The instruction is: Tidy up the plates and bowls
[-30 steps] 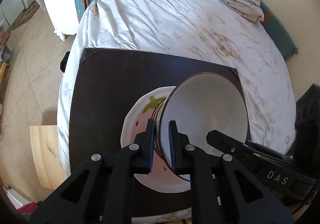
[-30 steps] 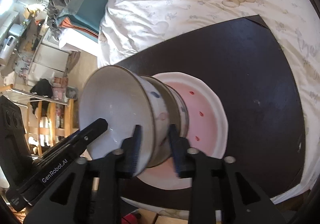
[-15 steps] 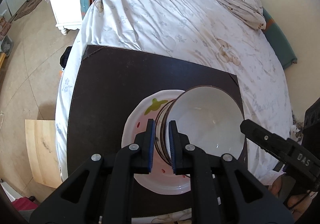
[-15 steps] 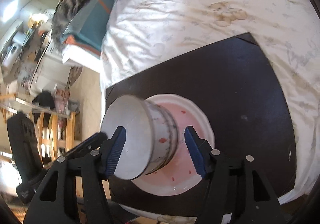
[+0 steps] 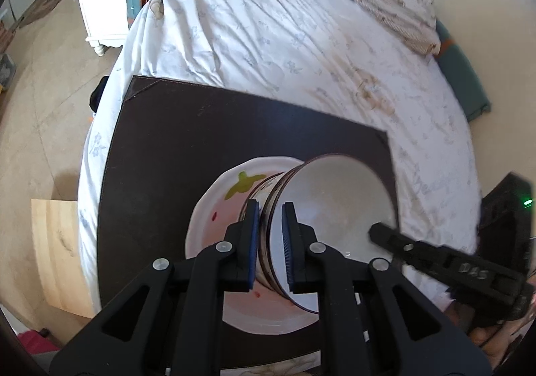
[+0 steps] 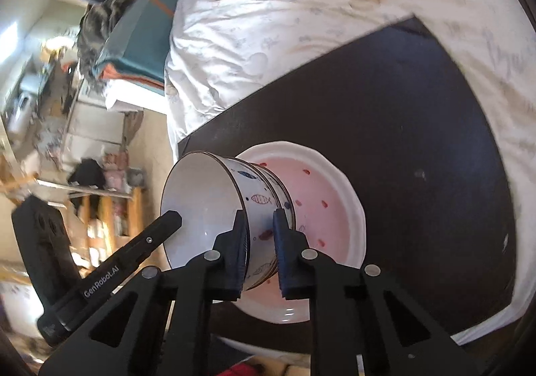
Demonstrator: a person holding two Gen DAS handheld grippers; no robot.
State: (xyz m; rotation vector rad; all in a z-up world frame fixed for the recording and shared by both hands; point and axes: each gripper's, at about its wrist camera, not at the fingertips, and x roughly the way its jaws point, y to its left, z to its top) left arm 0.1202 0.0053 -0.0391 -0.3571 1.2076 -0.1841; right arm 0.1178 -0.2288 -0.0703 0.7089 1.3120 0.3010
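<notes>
On the dark mat [image 5: 201, 141] the bowls [image 5: 331, 195] sit on the plate [image 5: 214, 225], left gripper [image 5: 270, 242] clamped on the near rim, right gripper [image 6: 259, 248] seemingly pinching the opposite wall.

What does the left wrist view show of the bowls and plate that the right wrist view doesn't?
Left wrist only: the green leaf motif on the plate, and the left gripper clamping the bowl rim.
Right wrist only: fish drawings on the bowl's outer wall, a second bowl nested beneath, and the right gripper on the rim.
Both: the bowl, plate and dark mat.
</notes>
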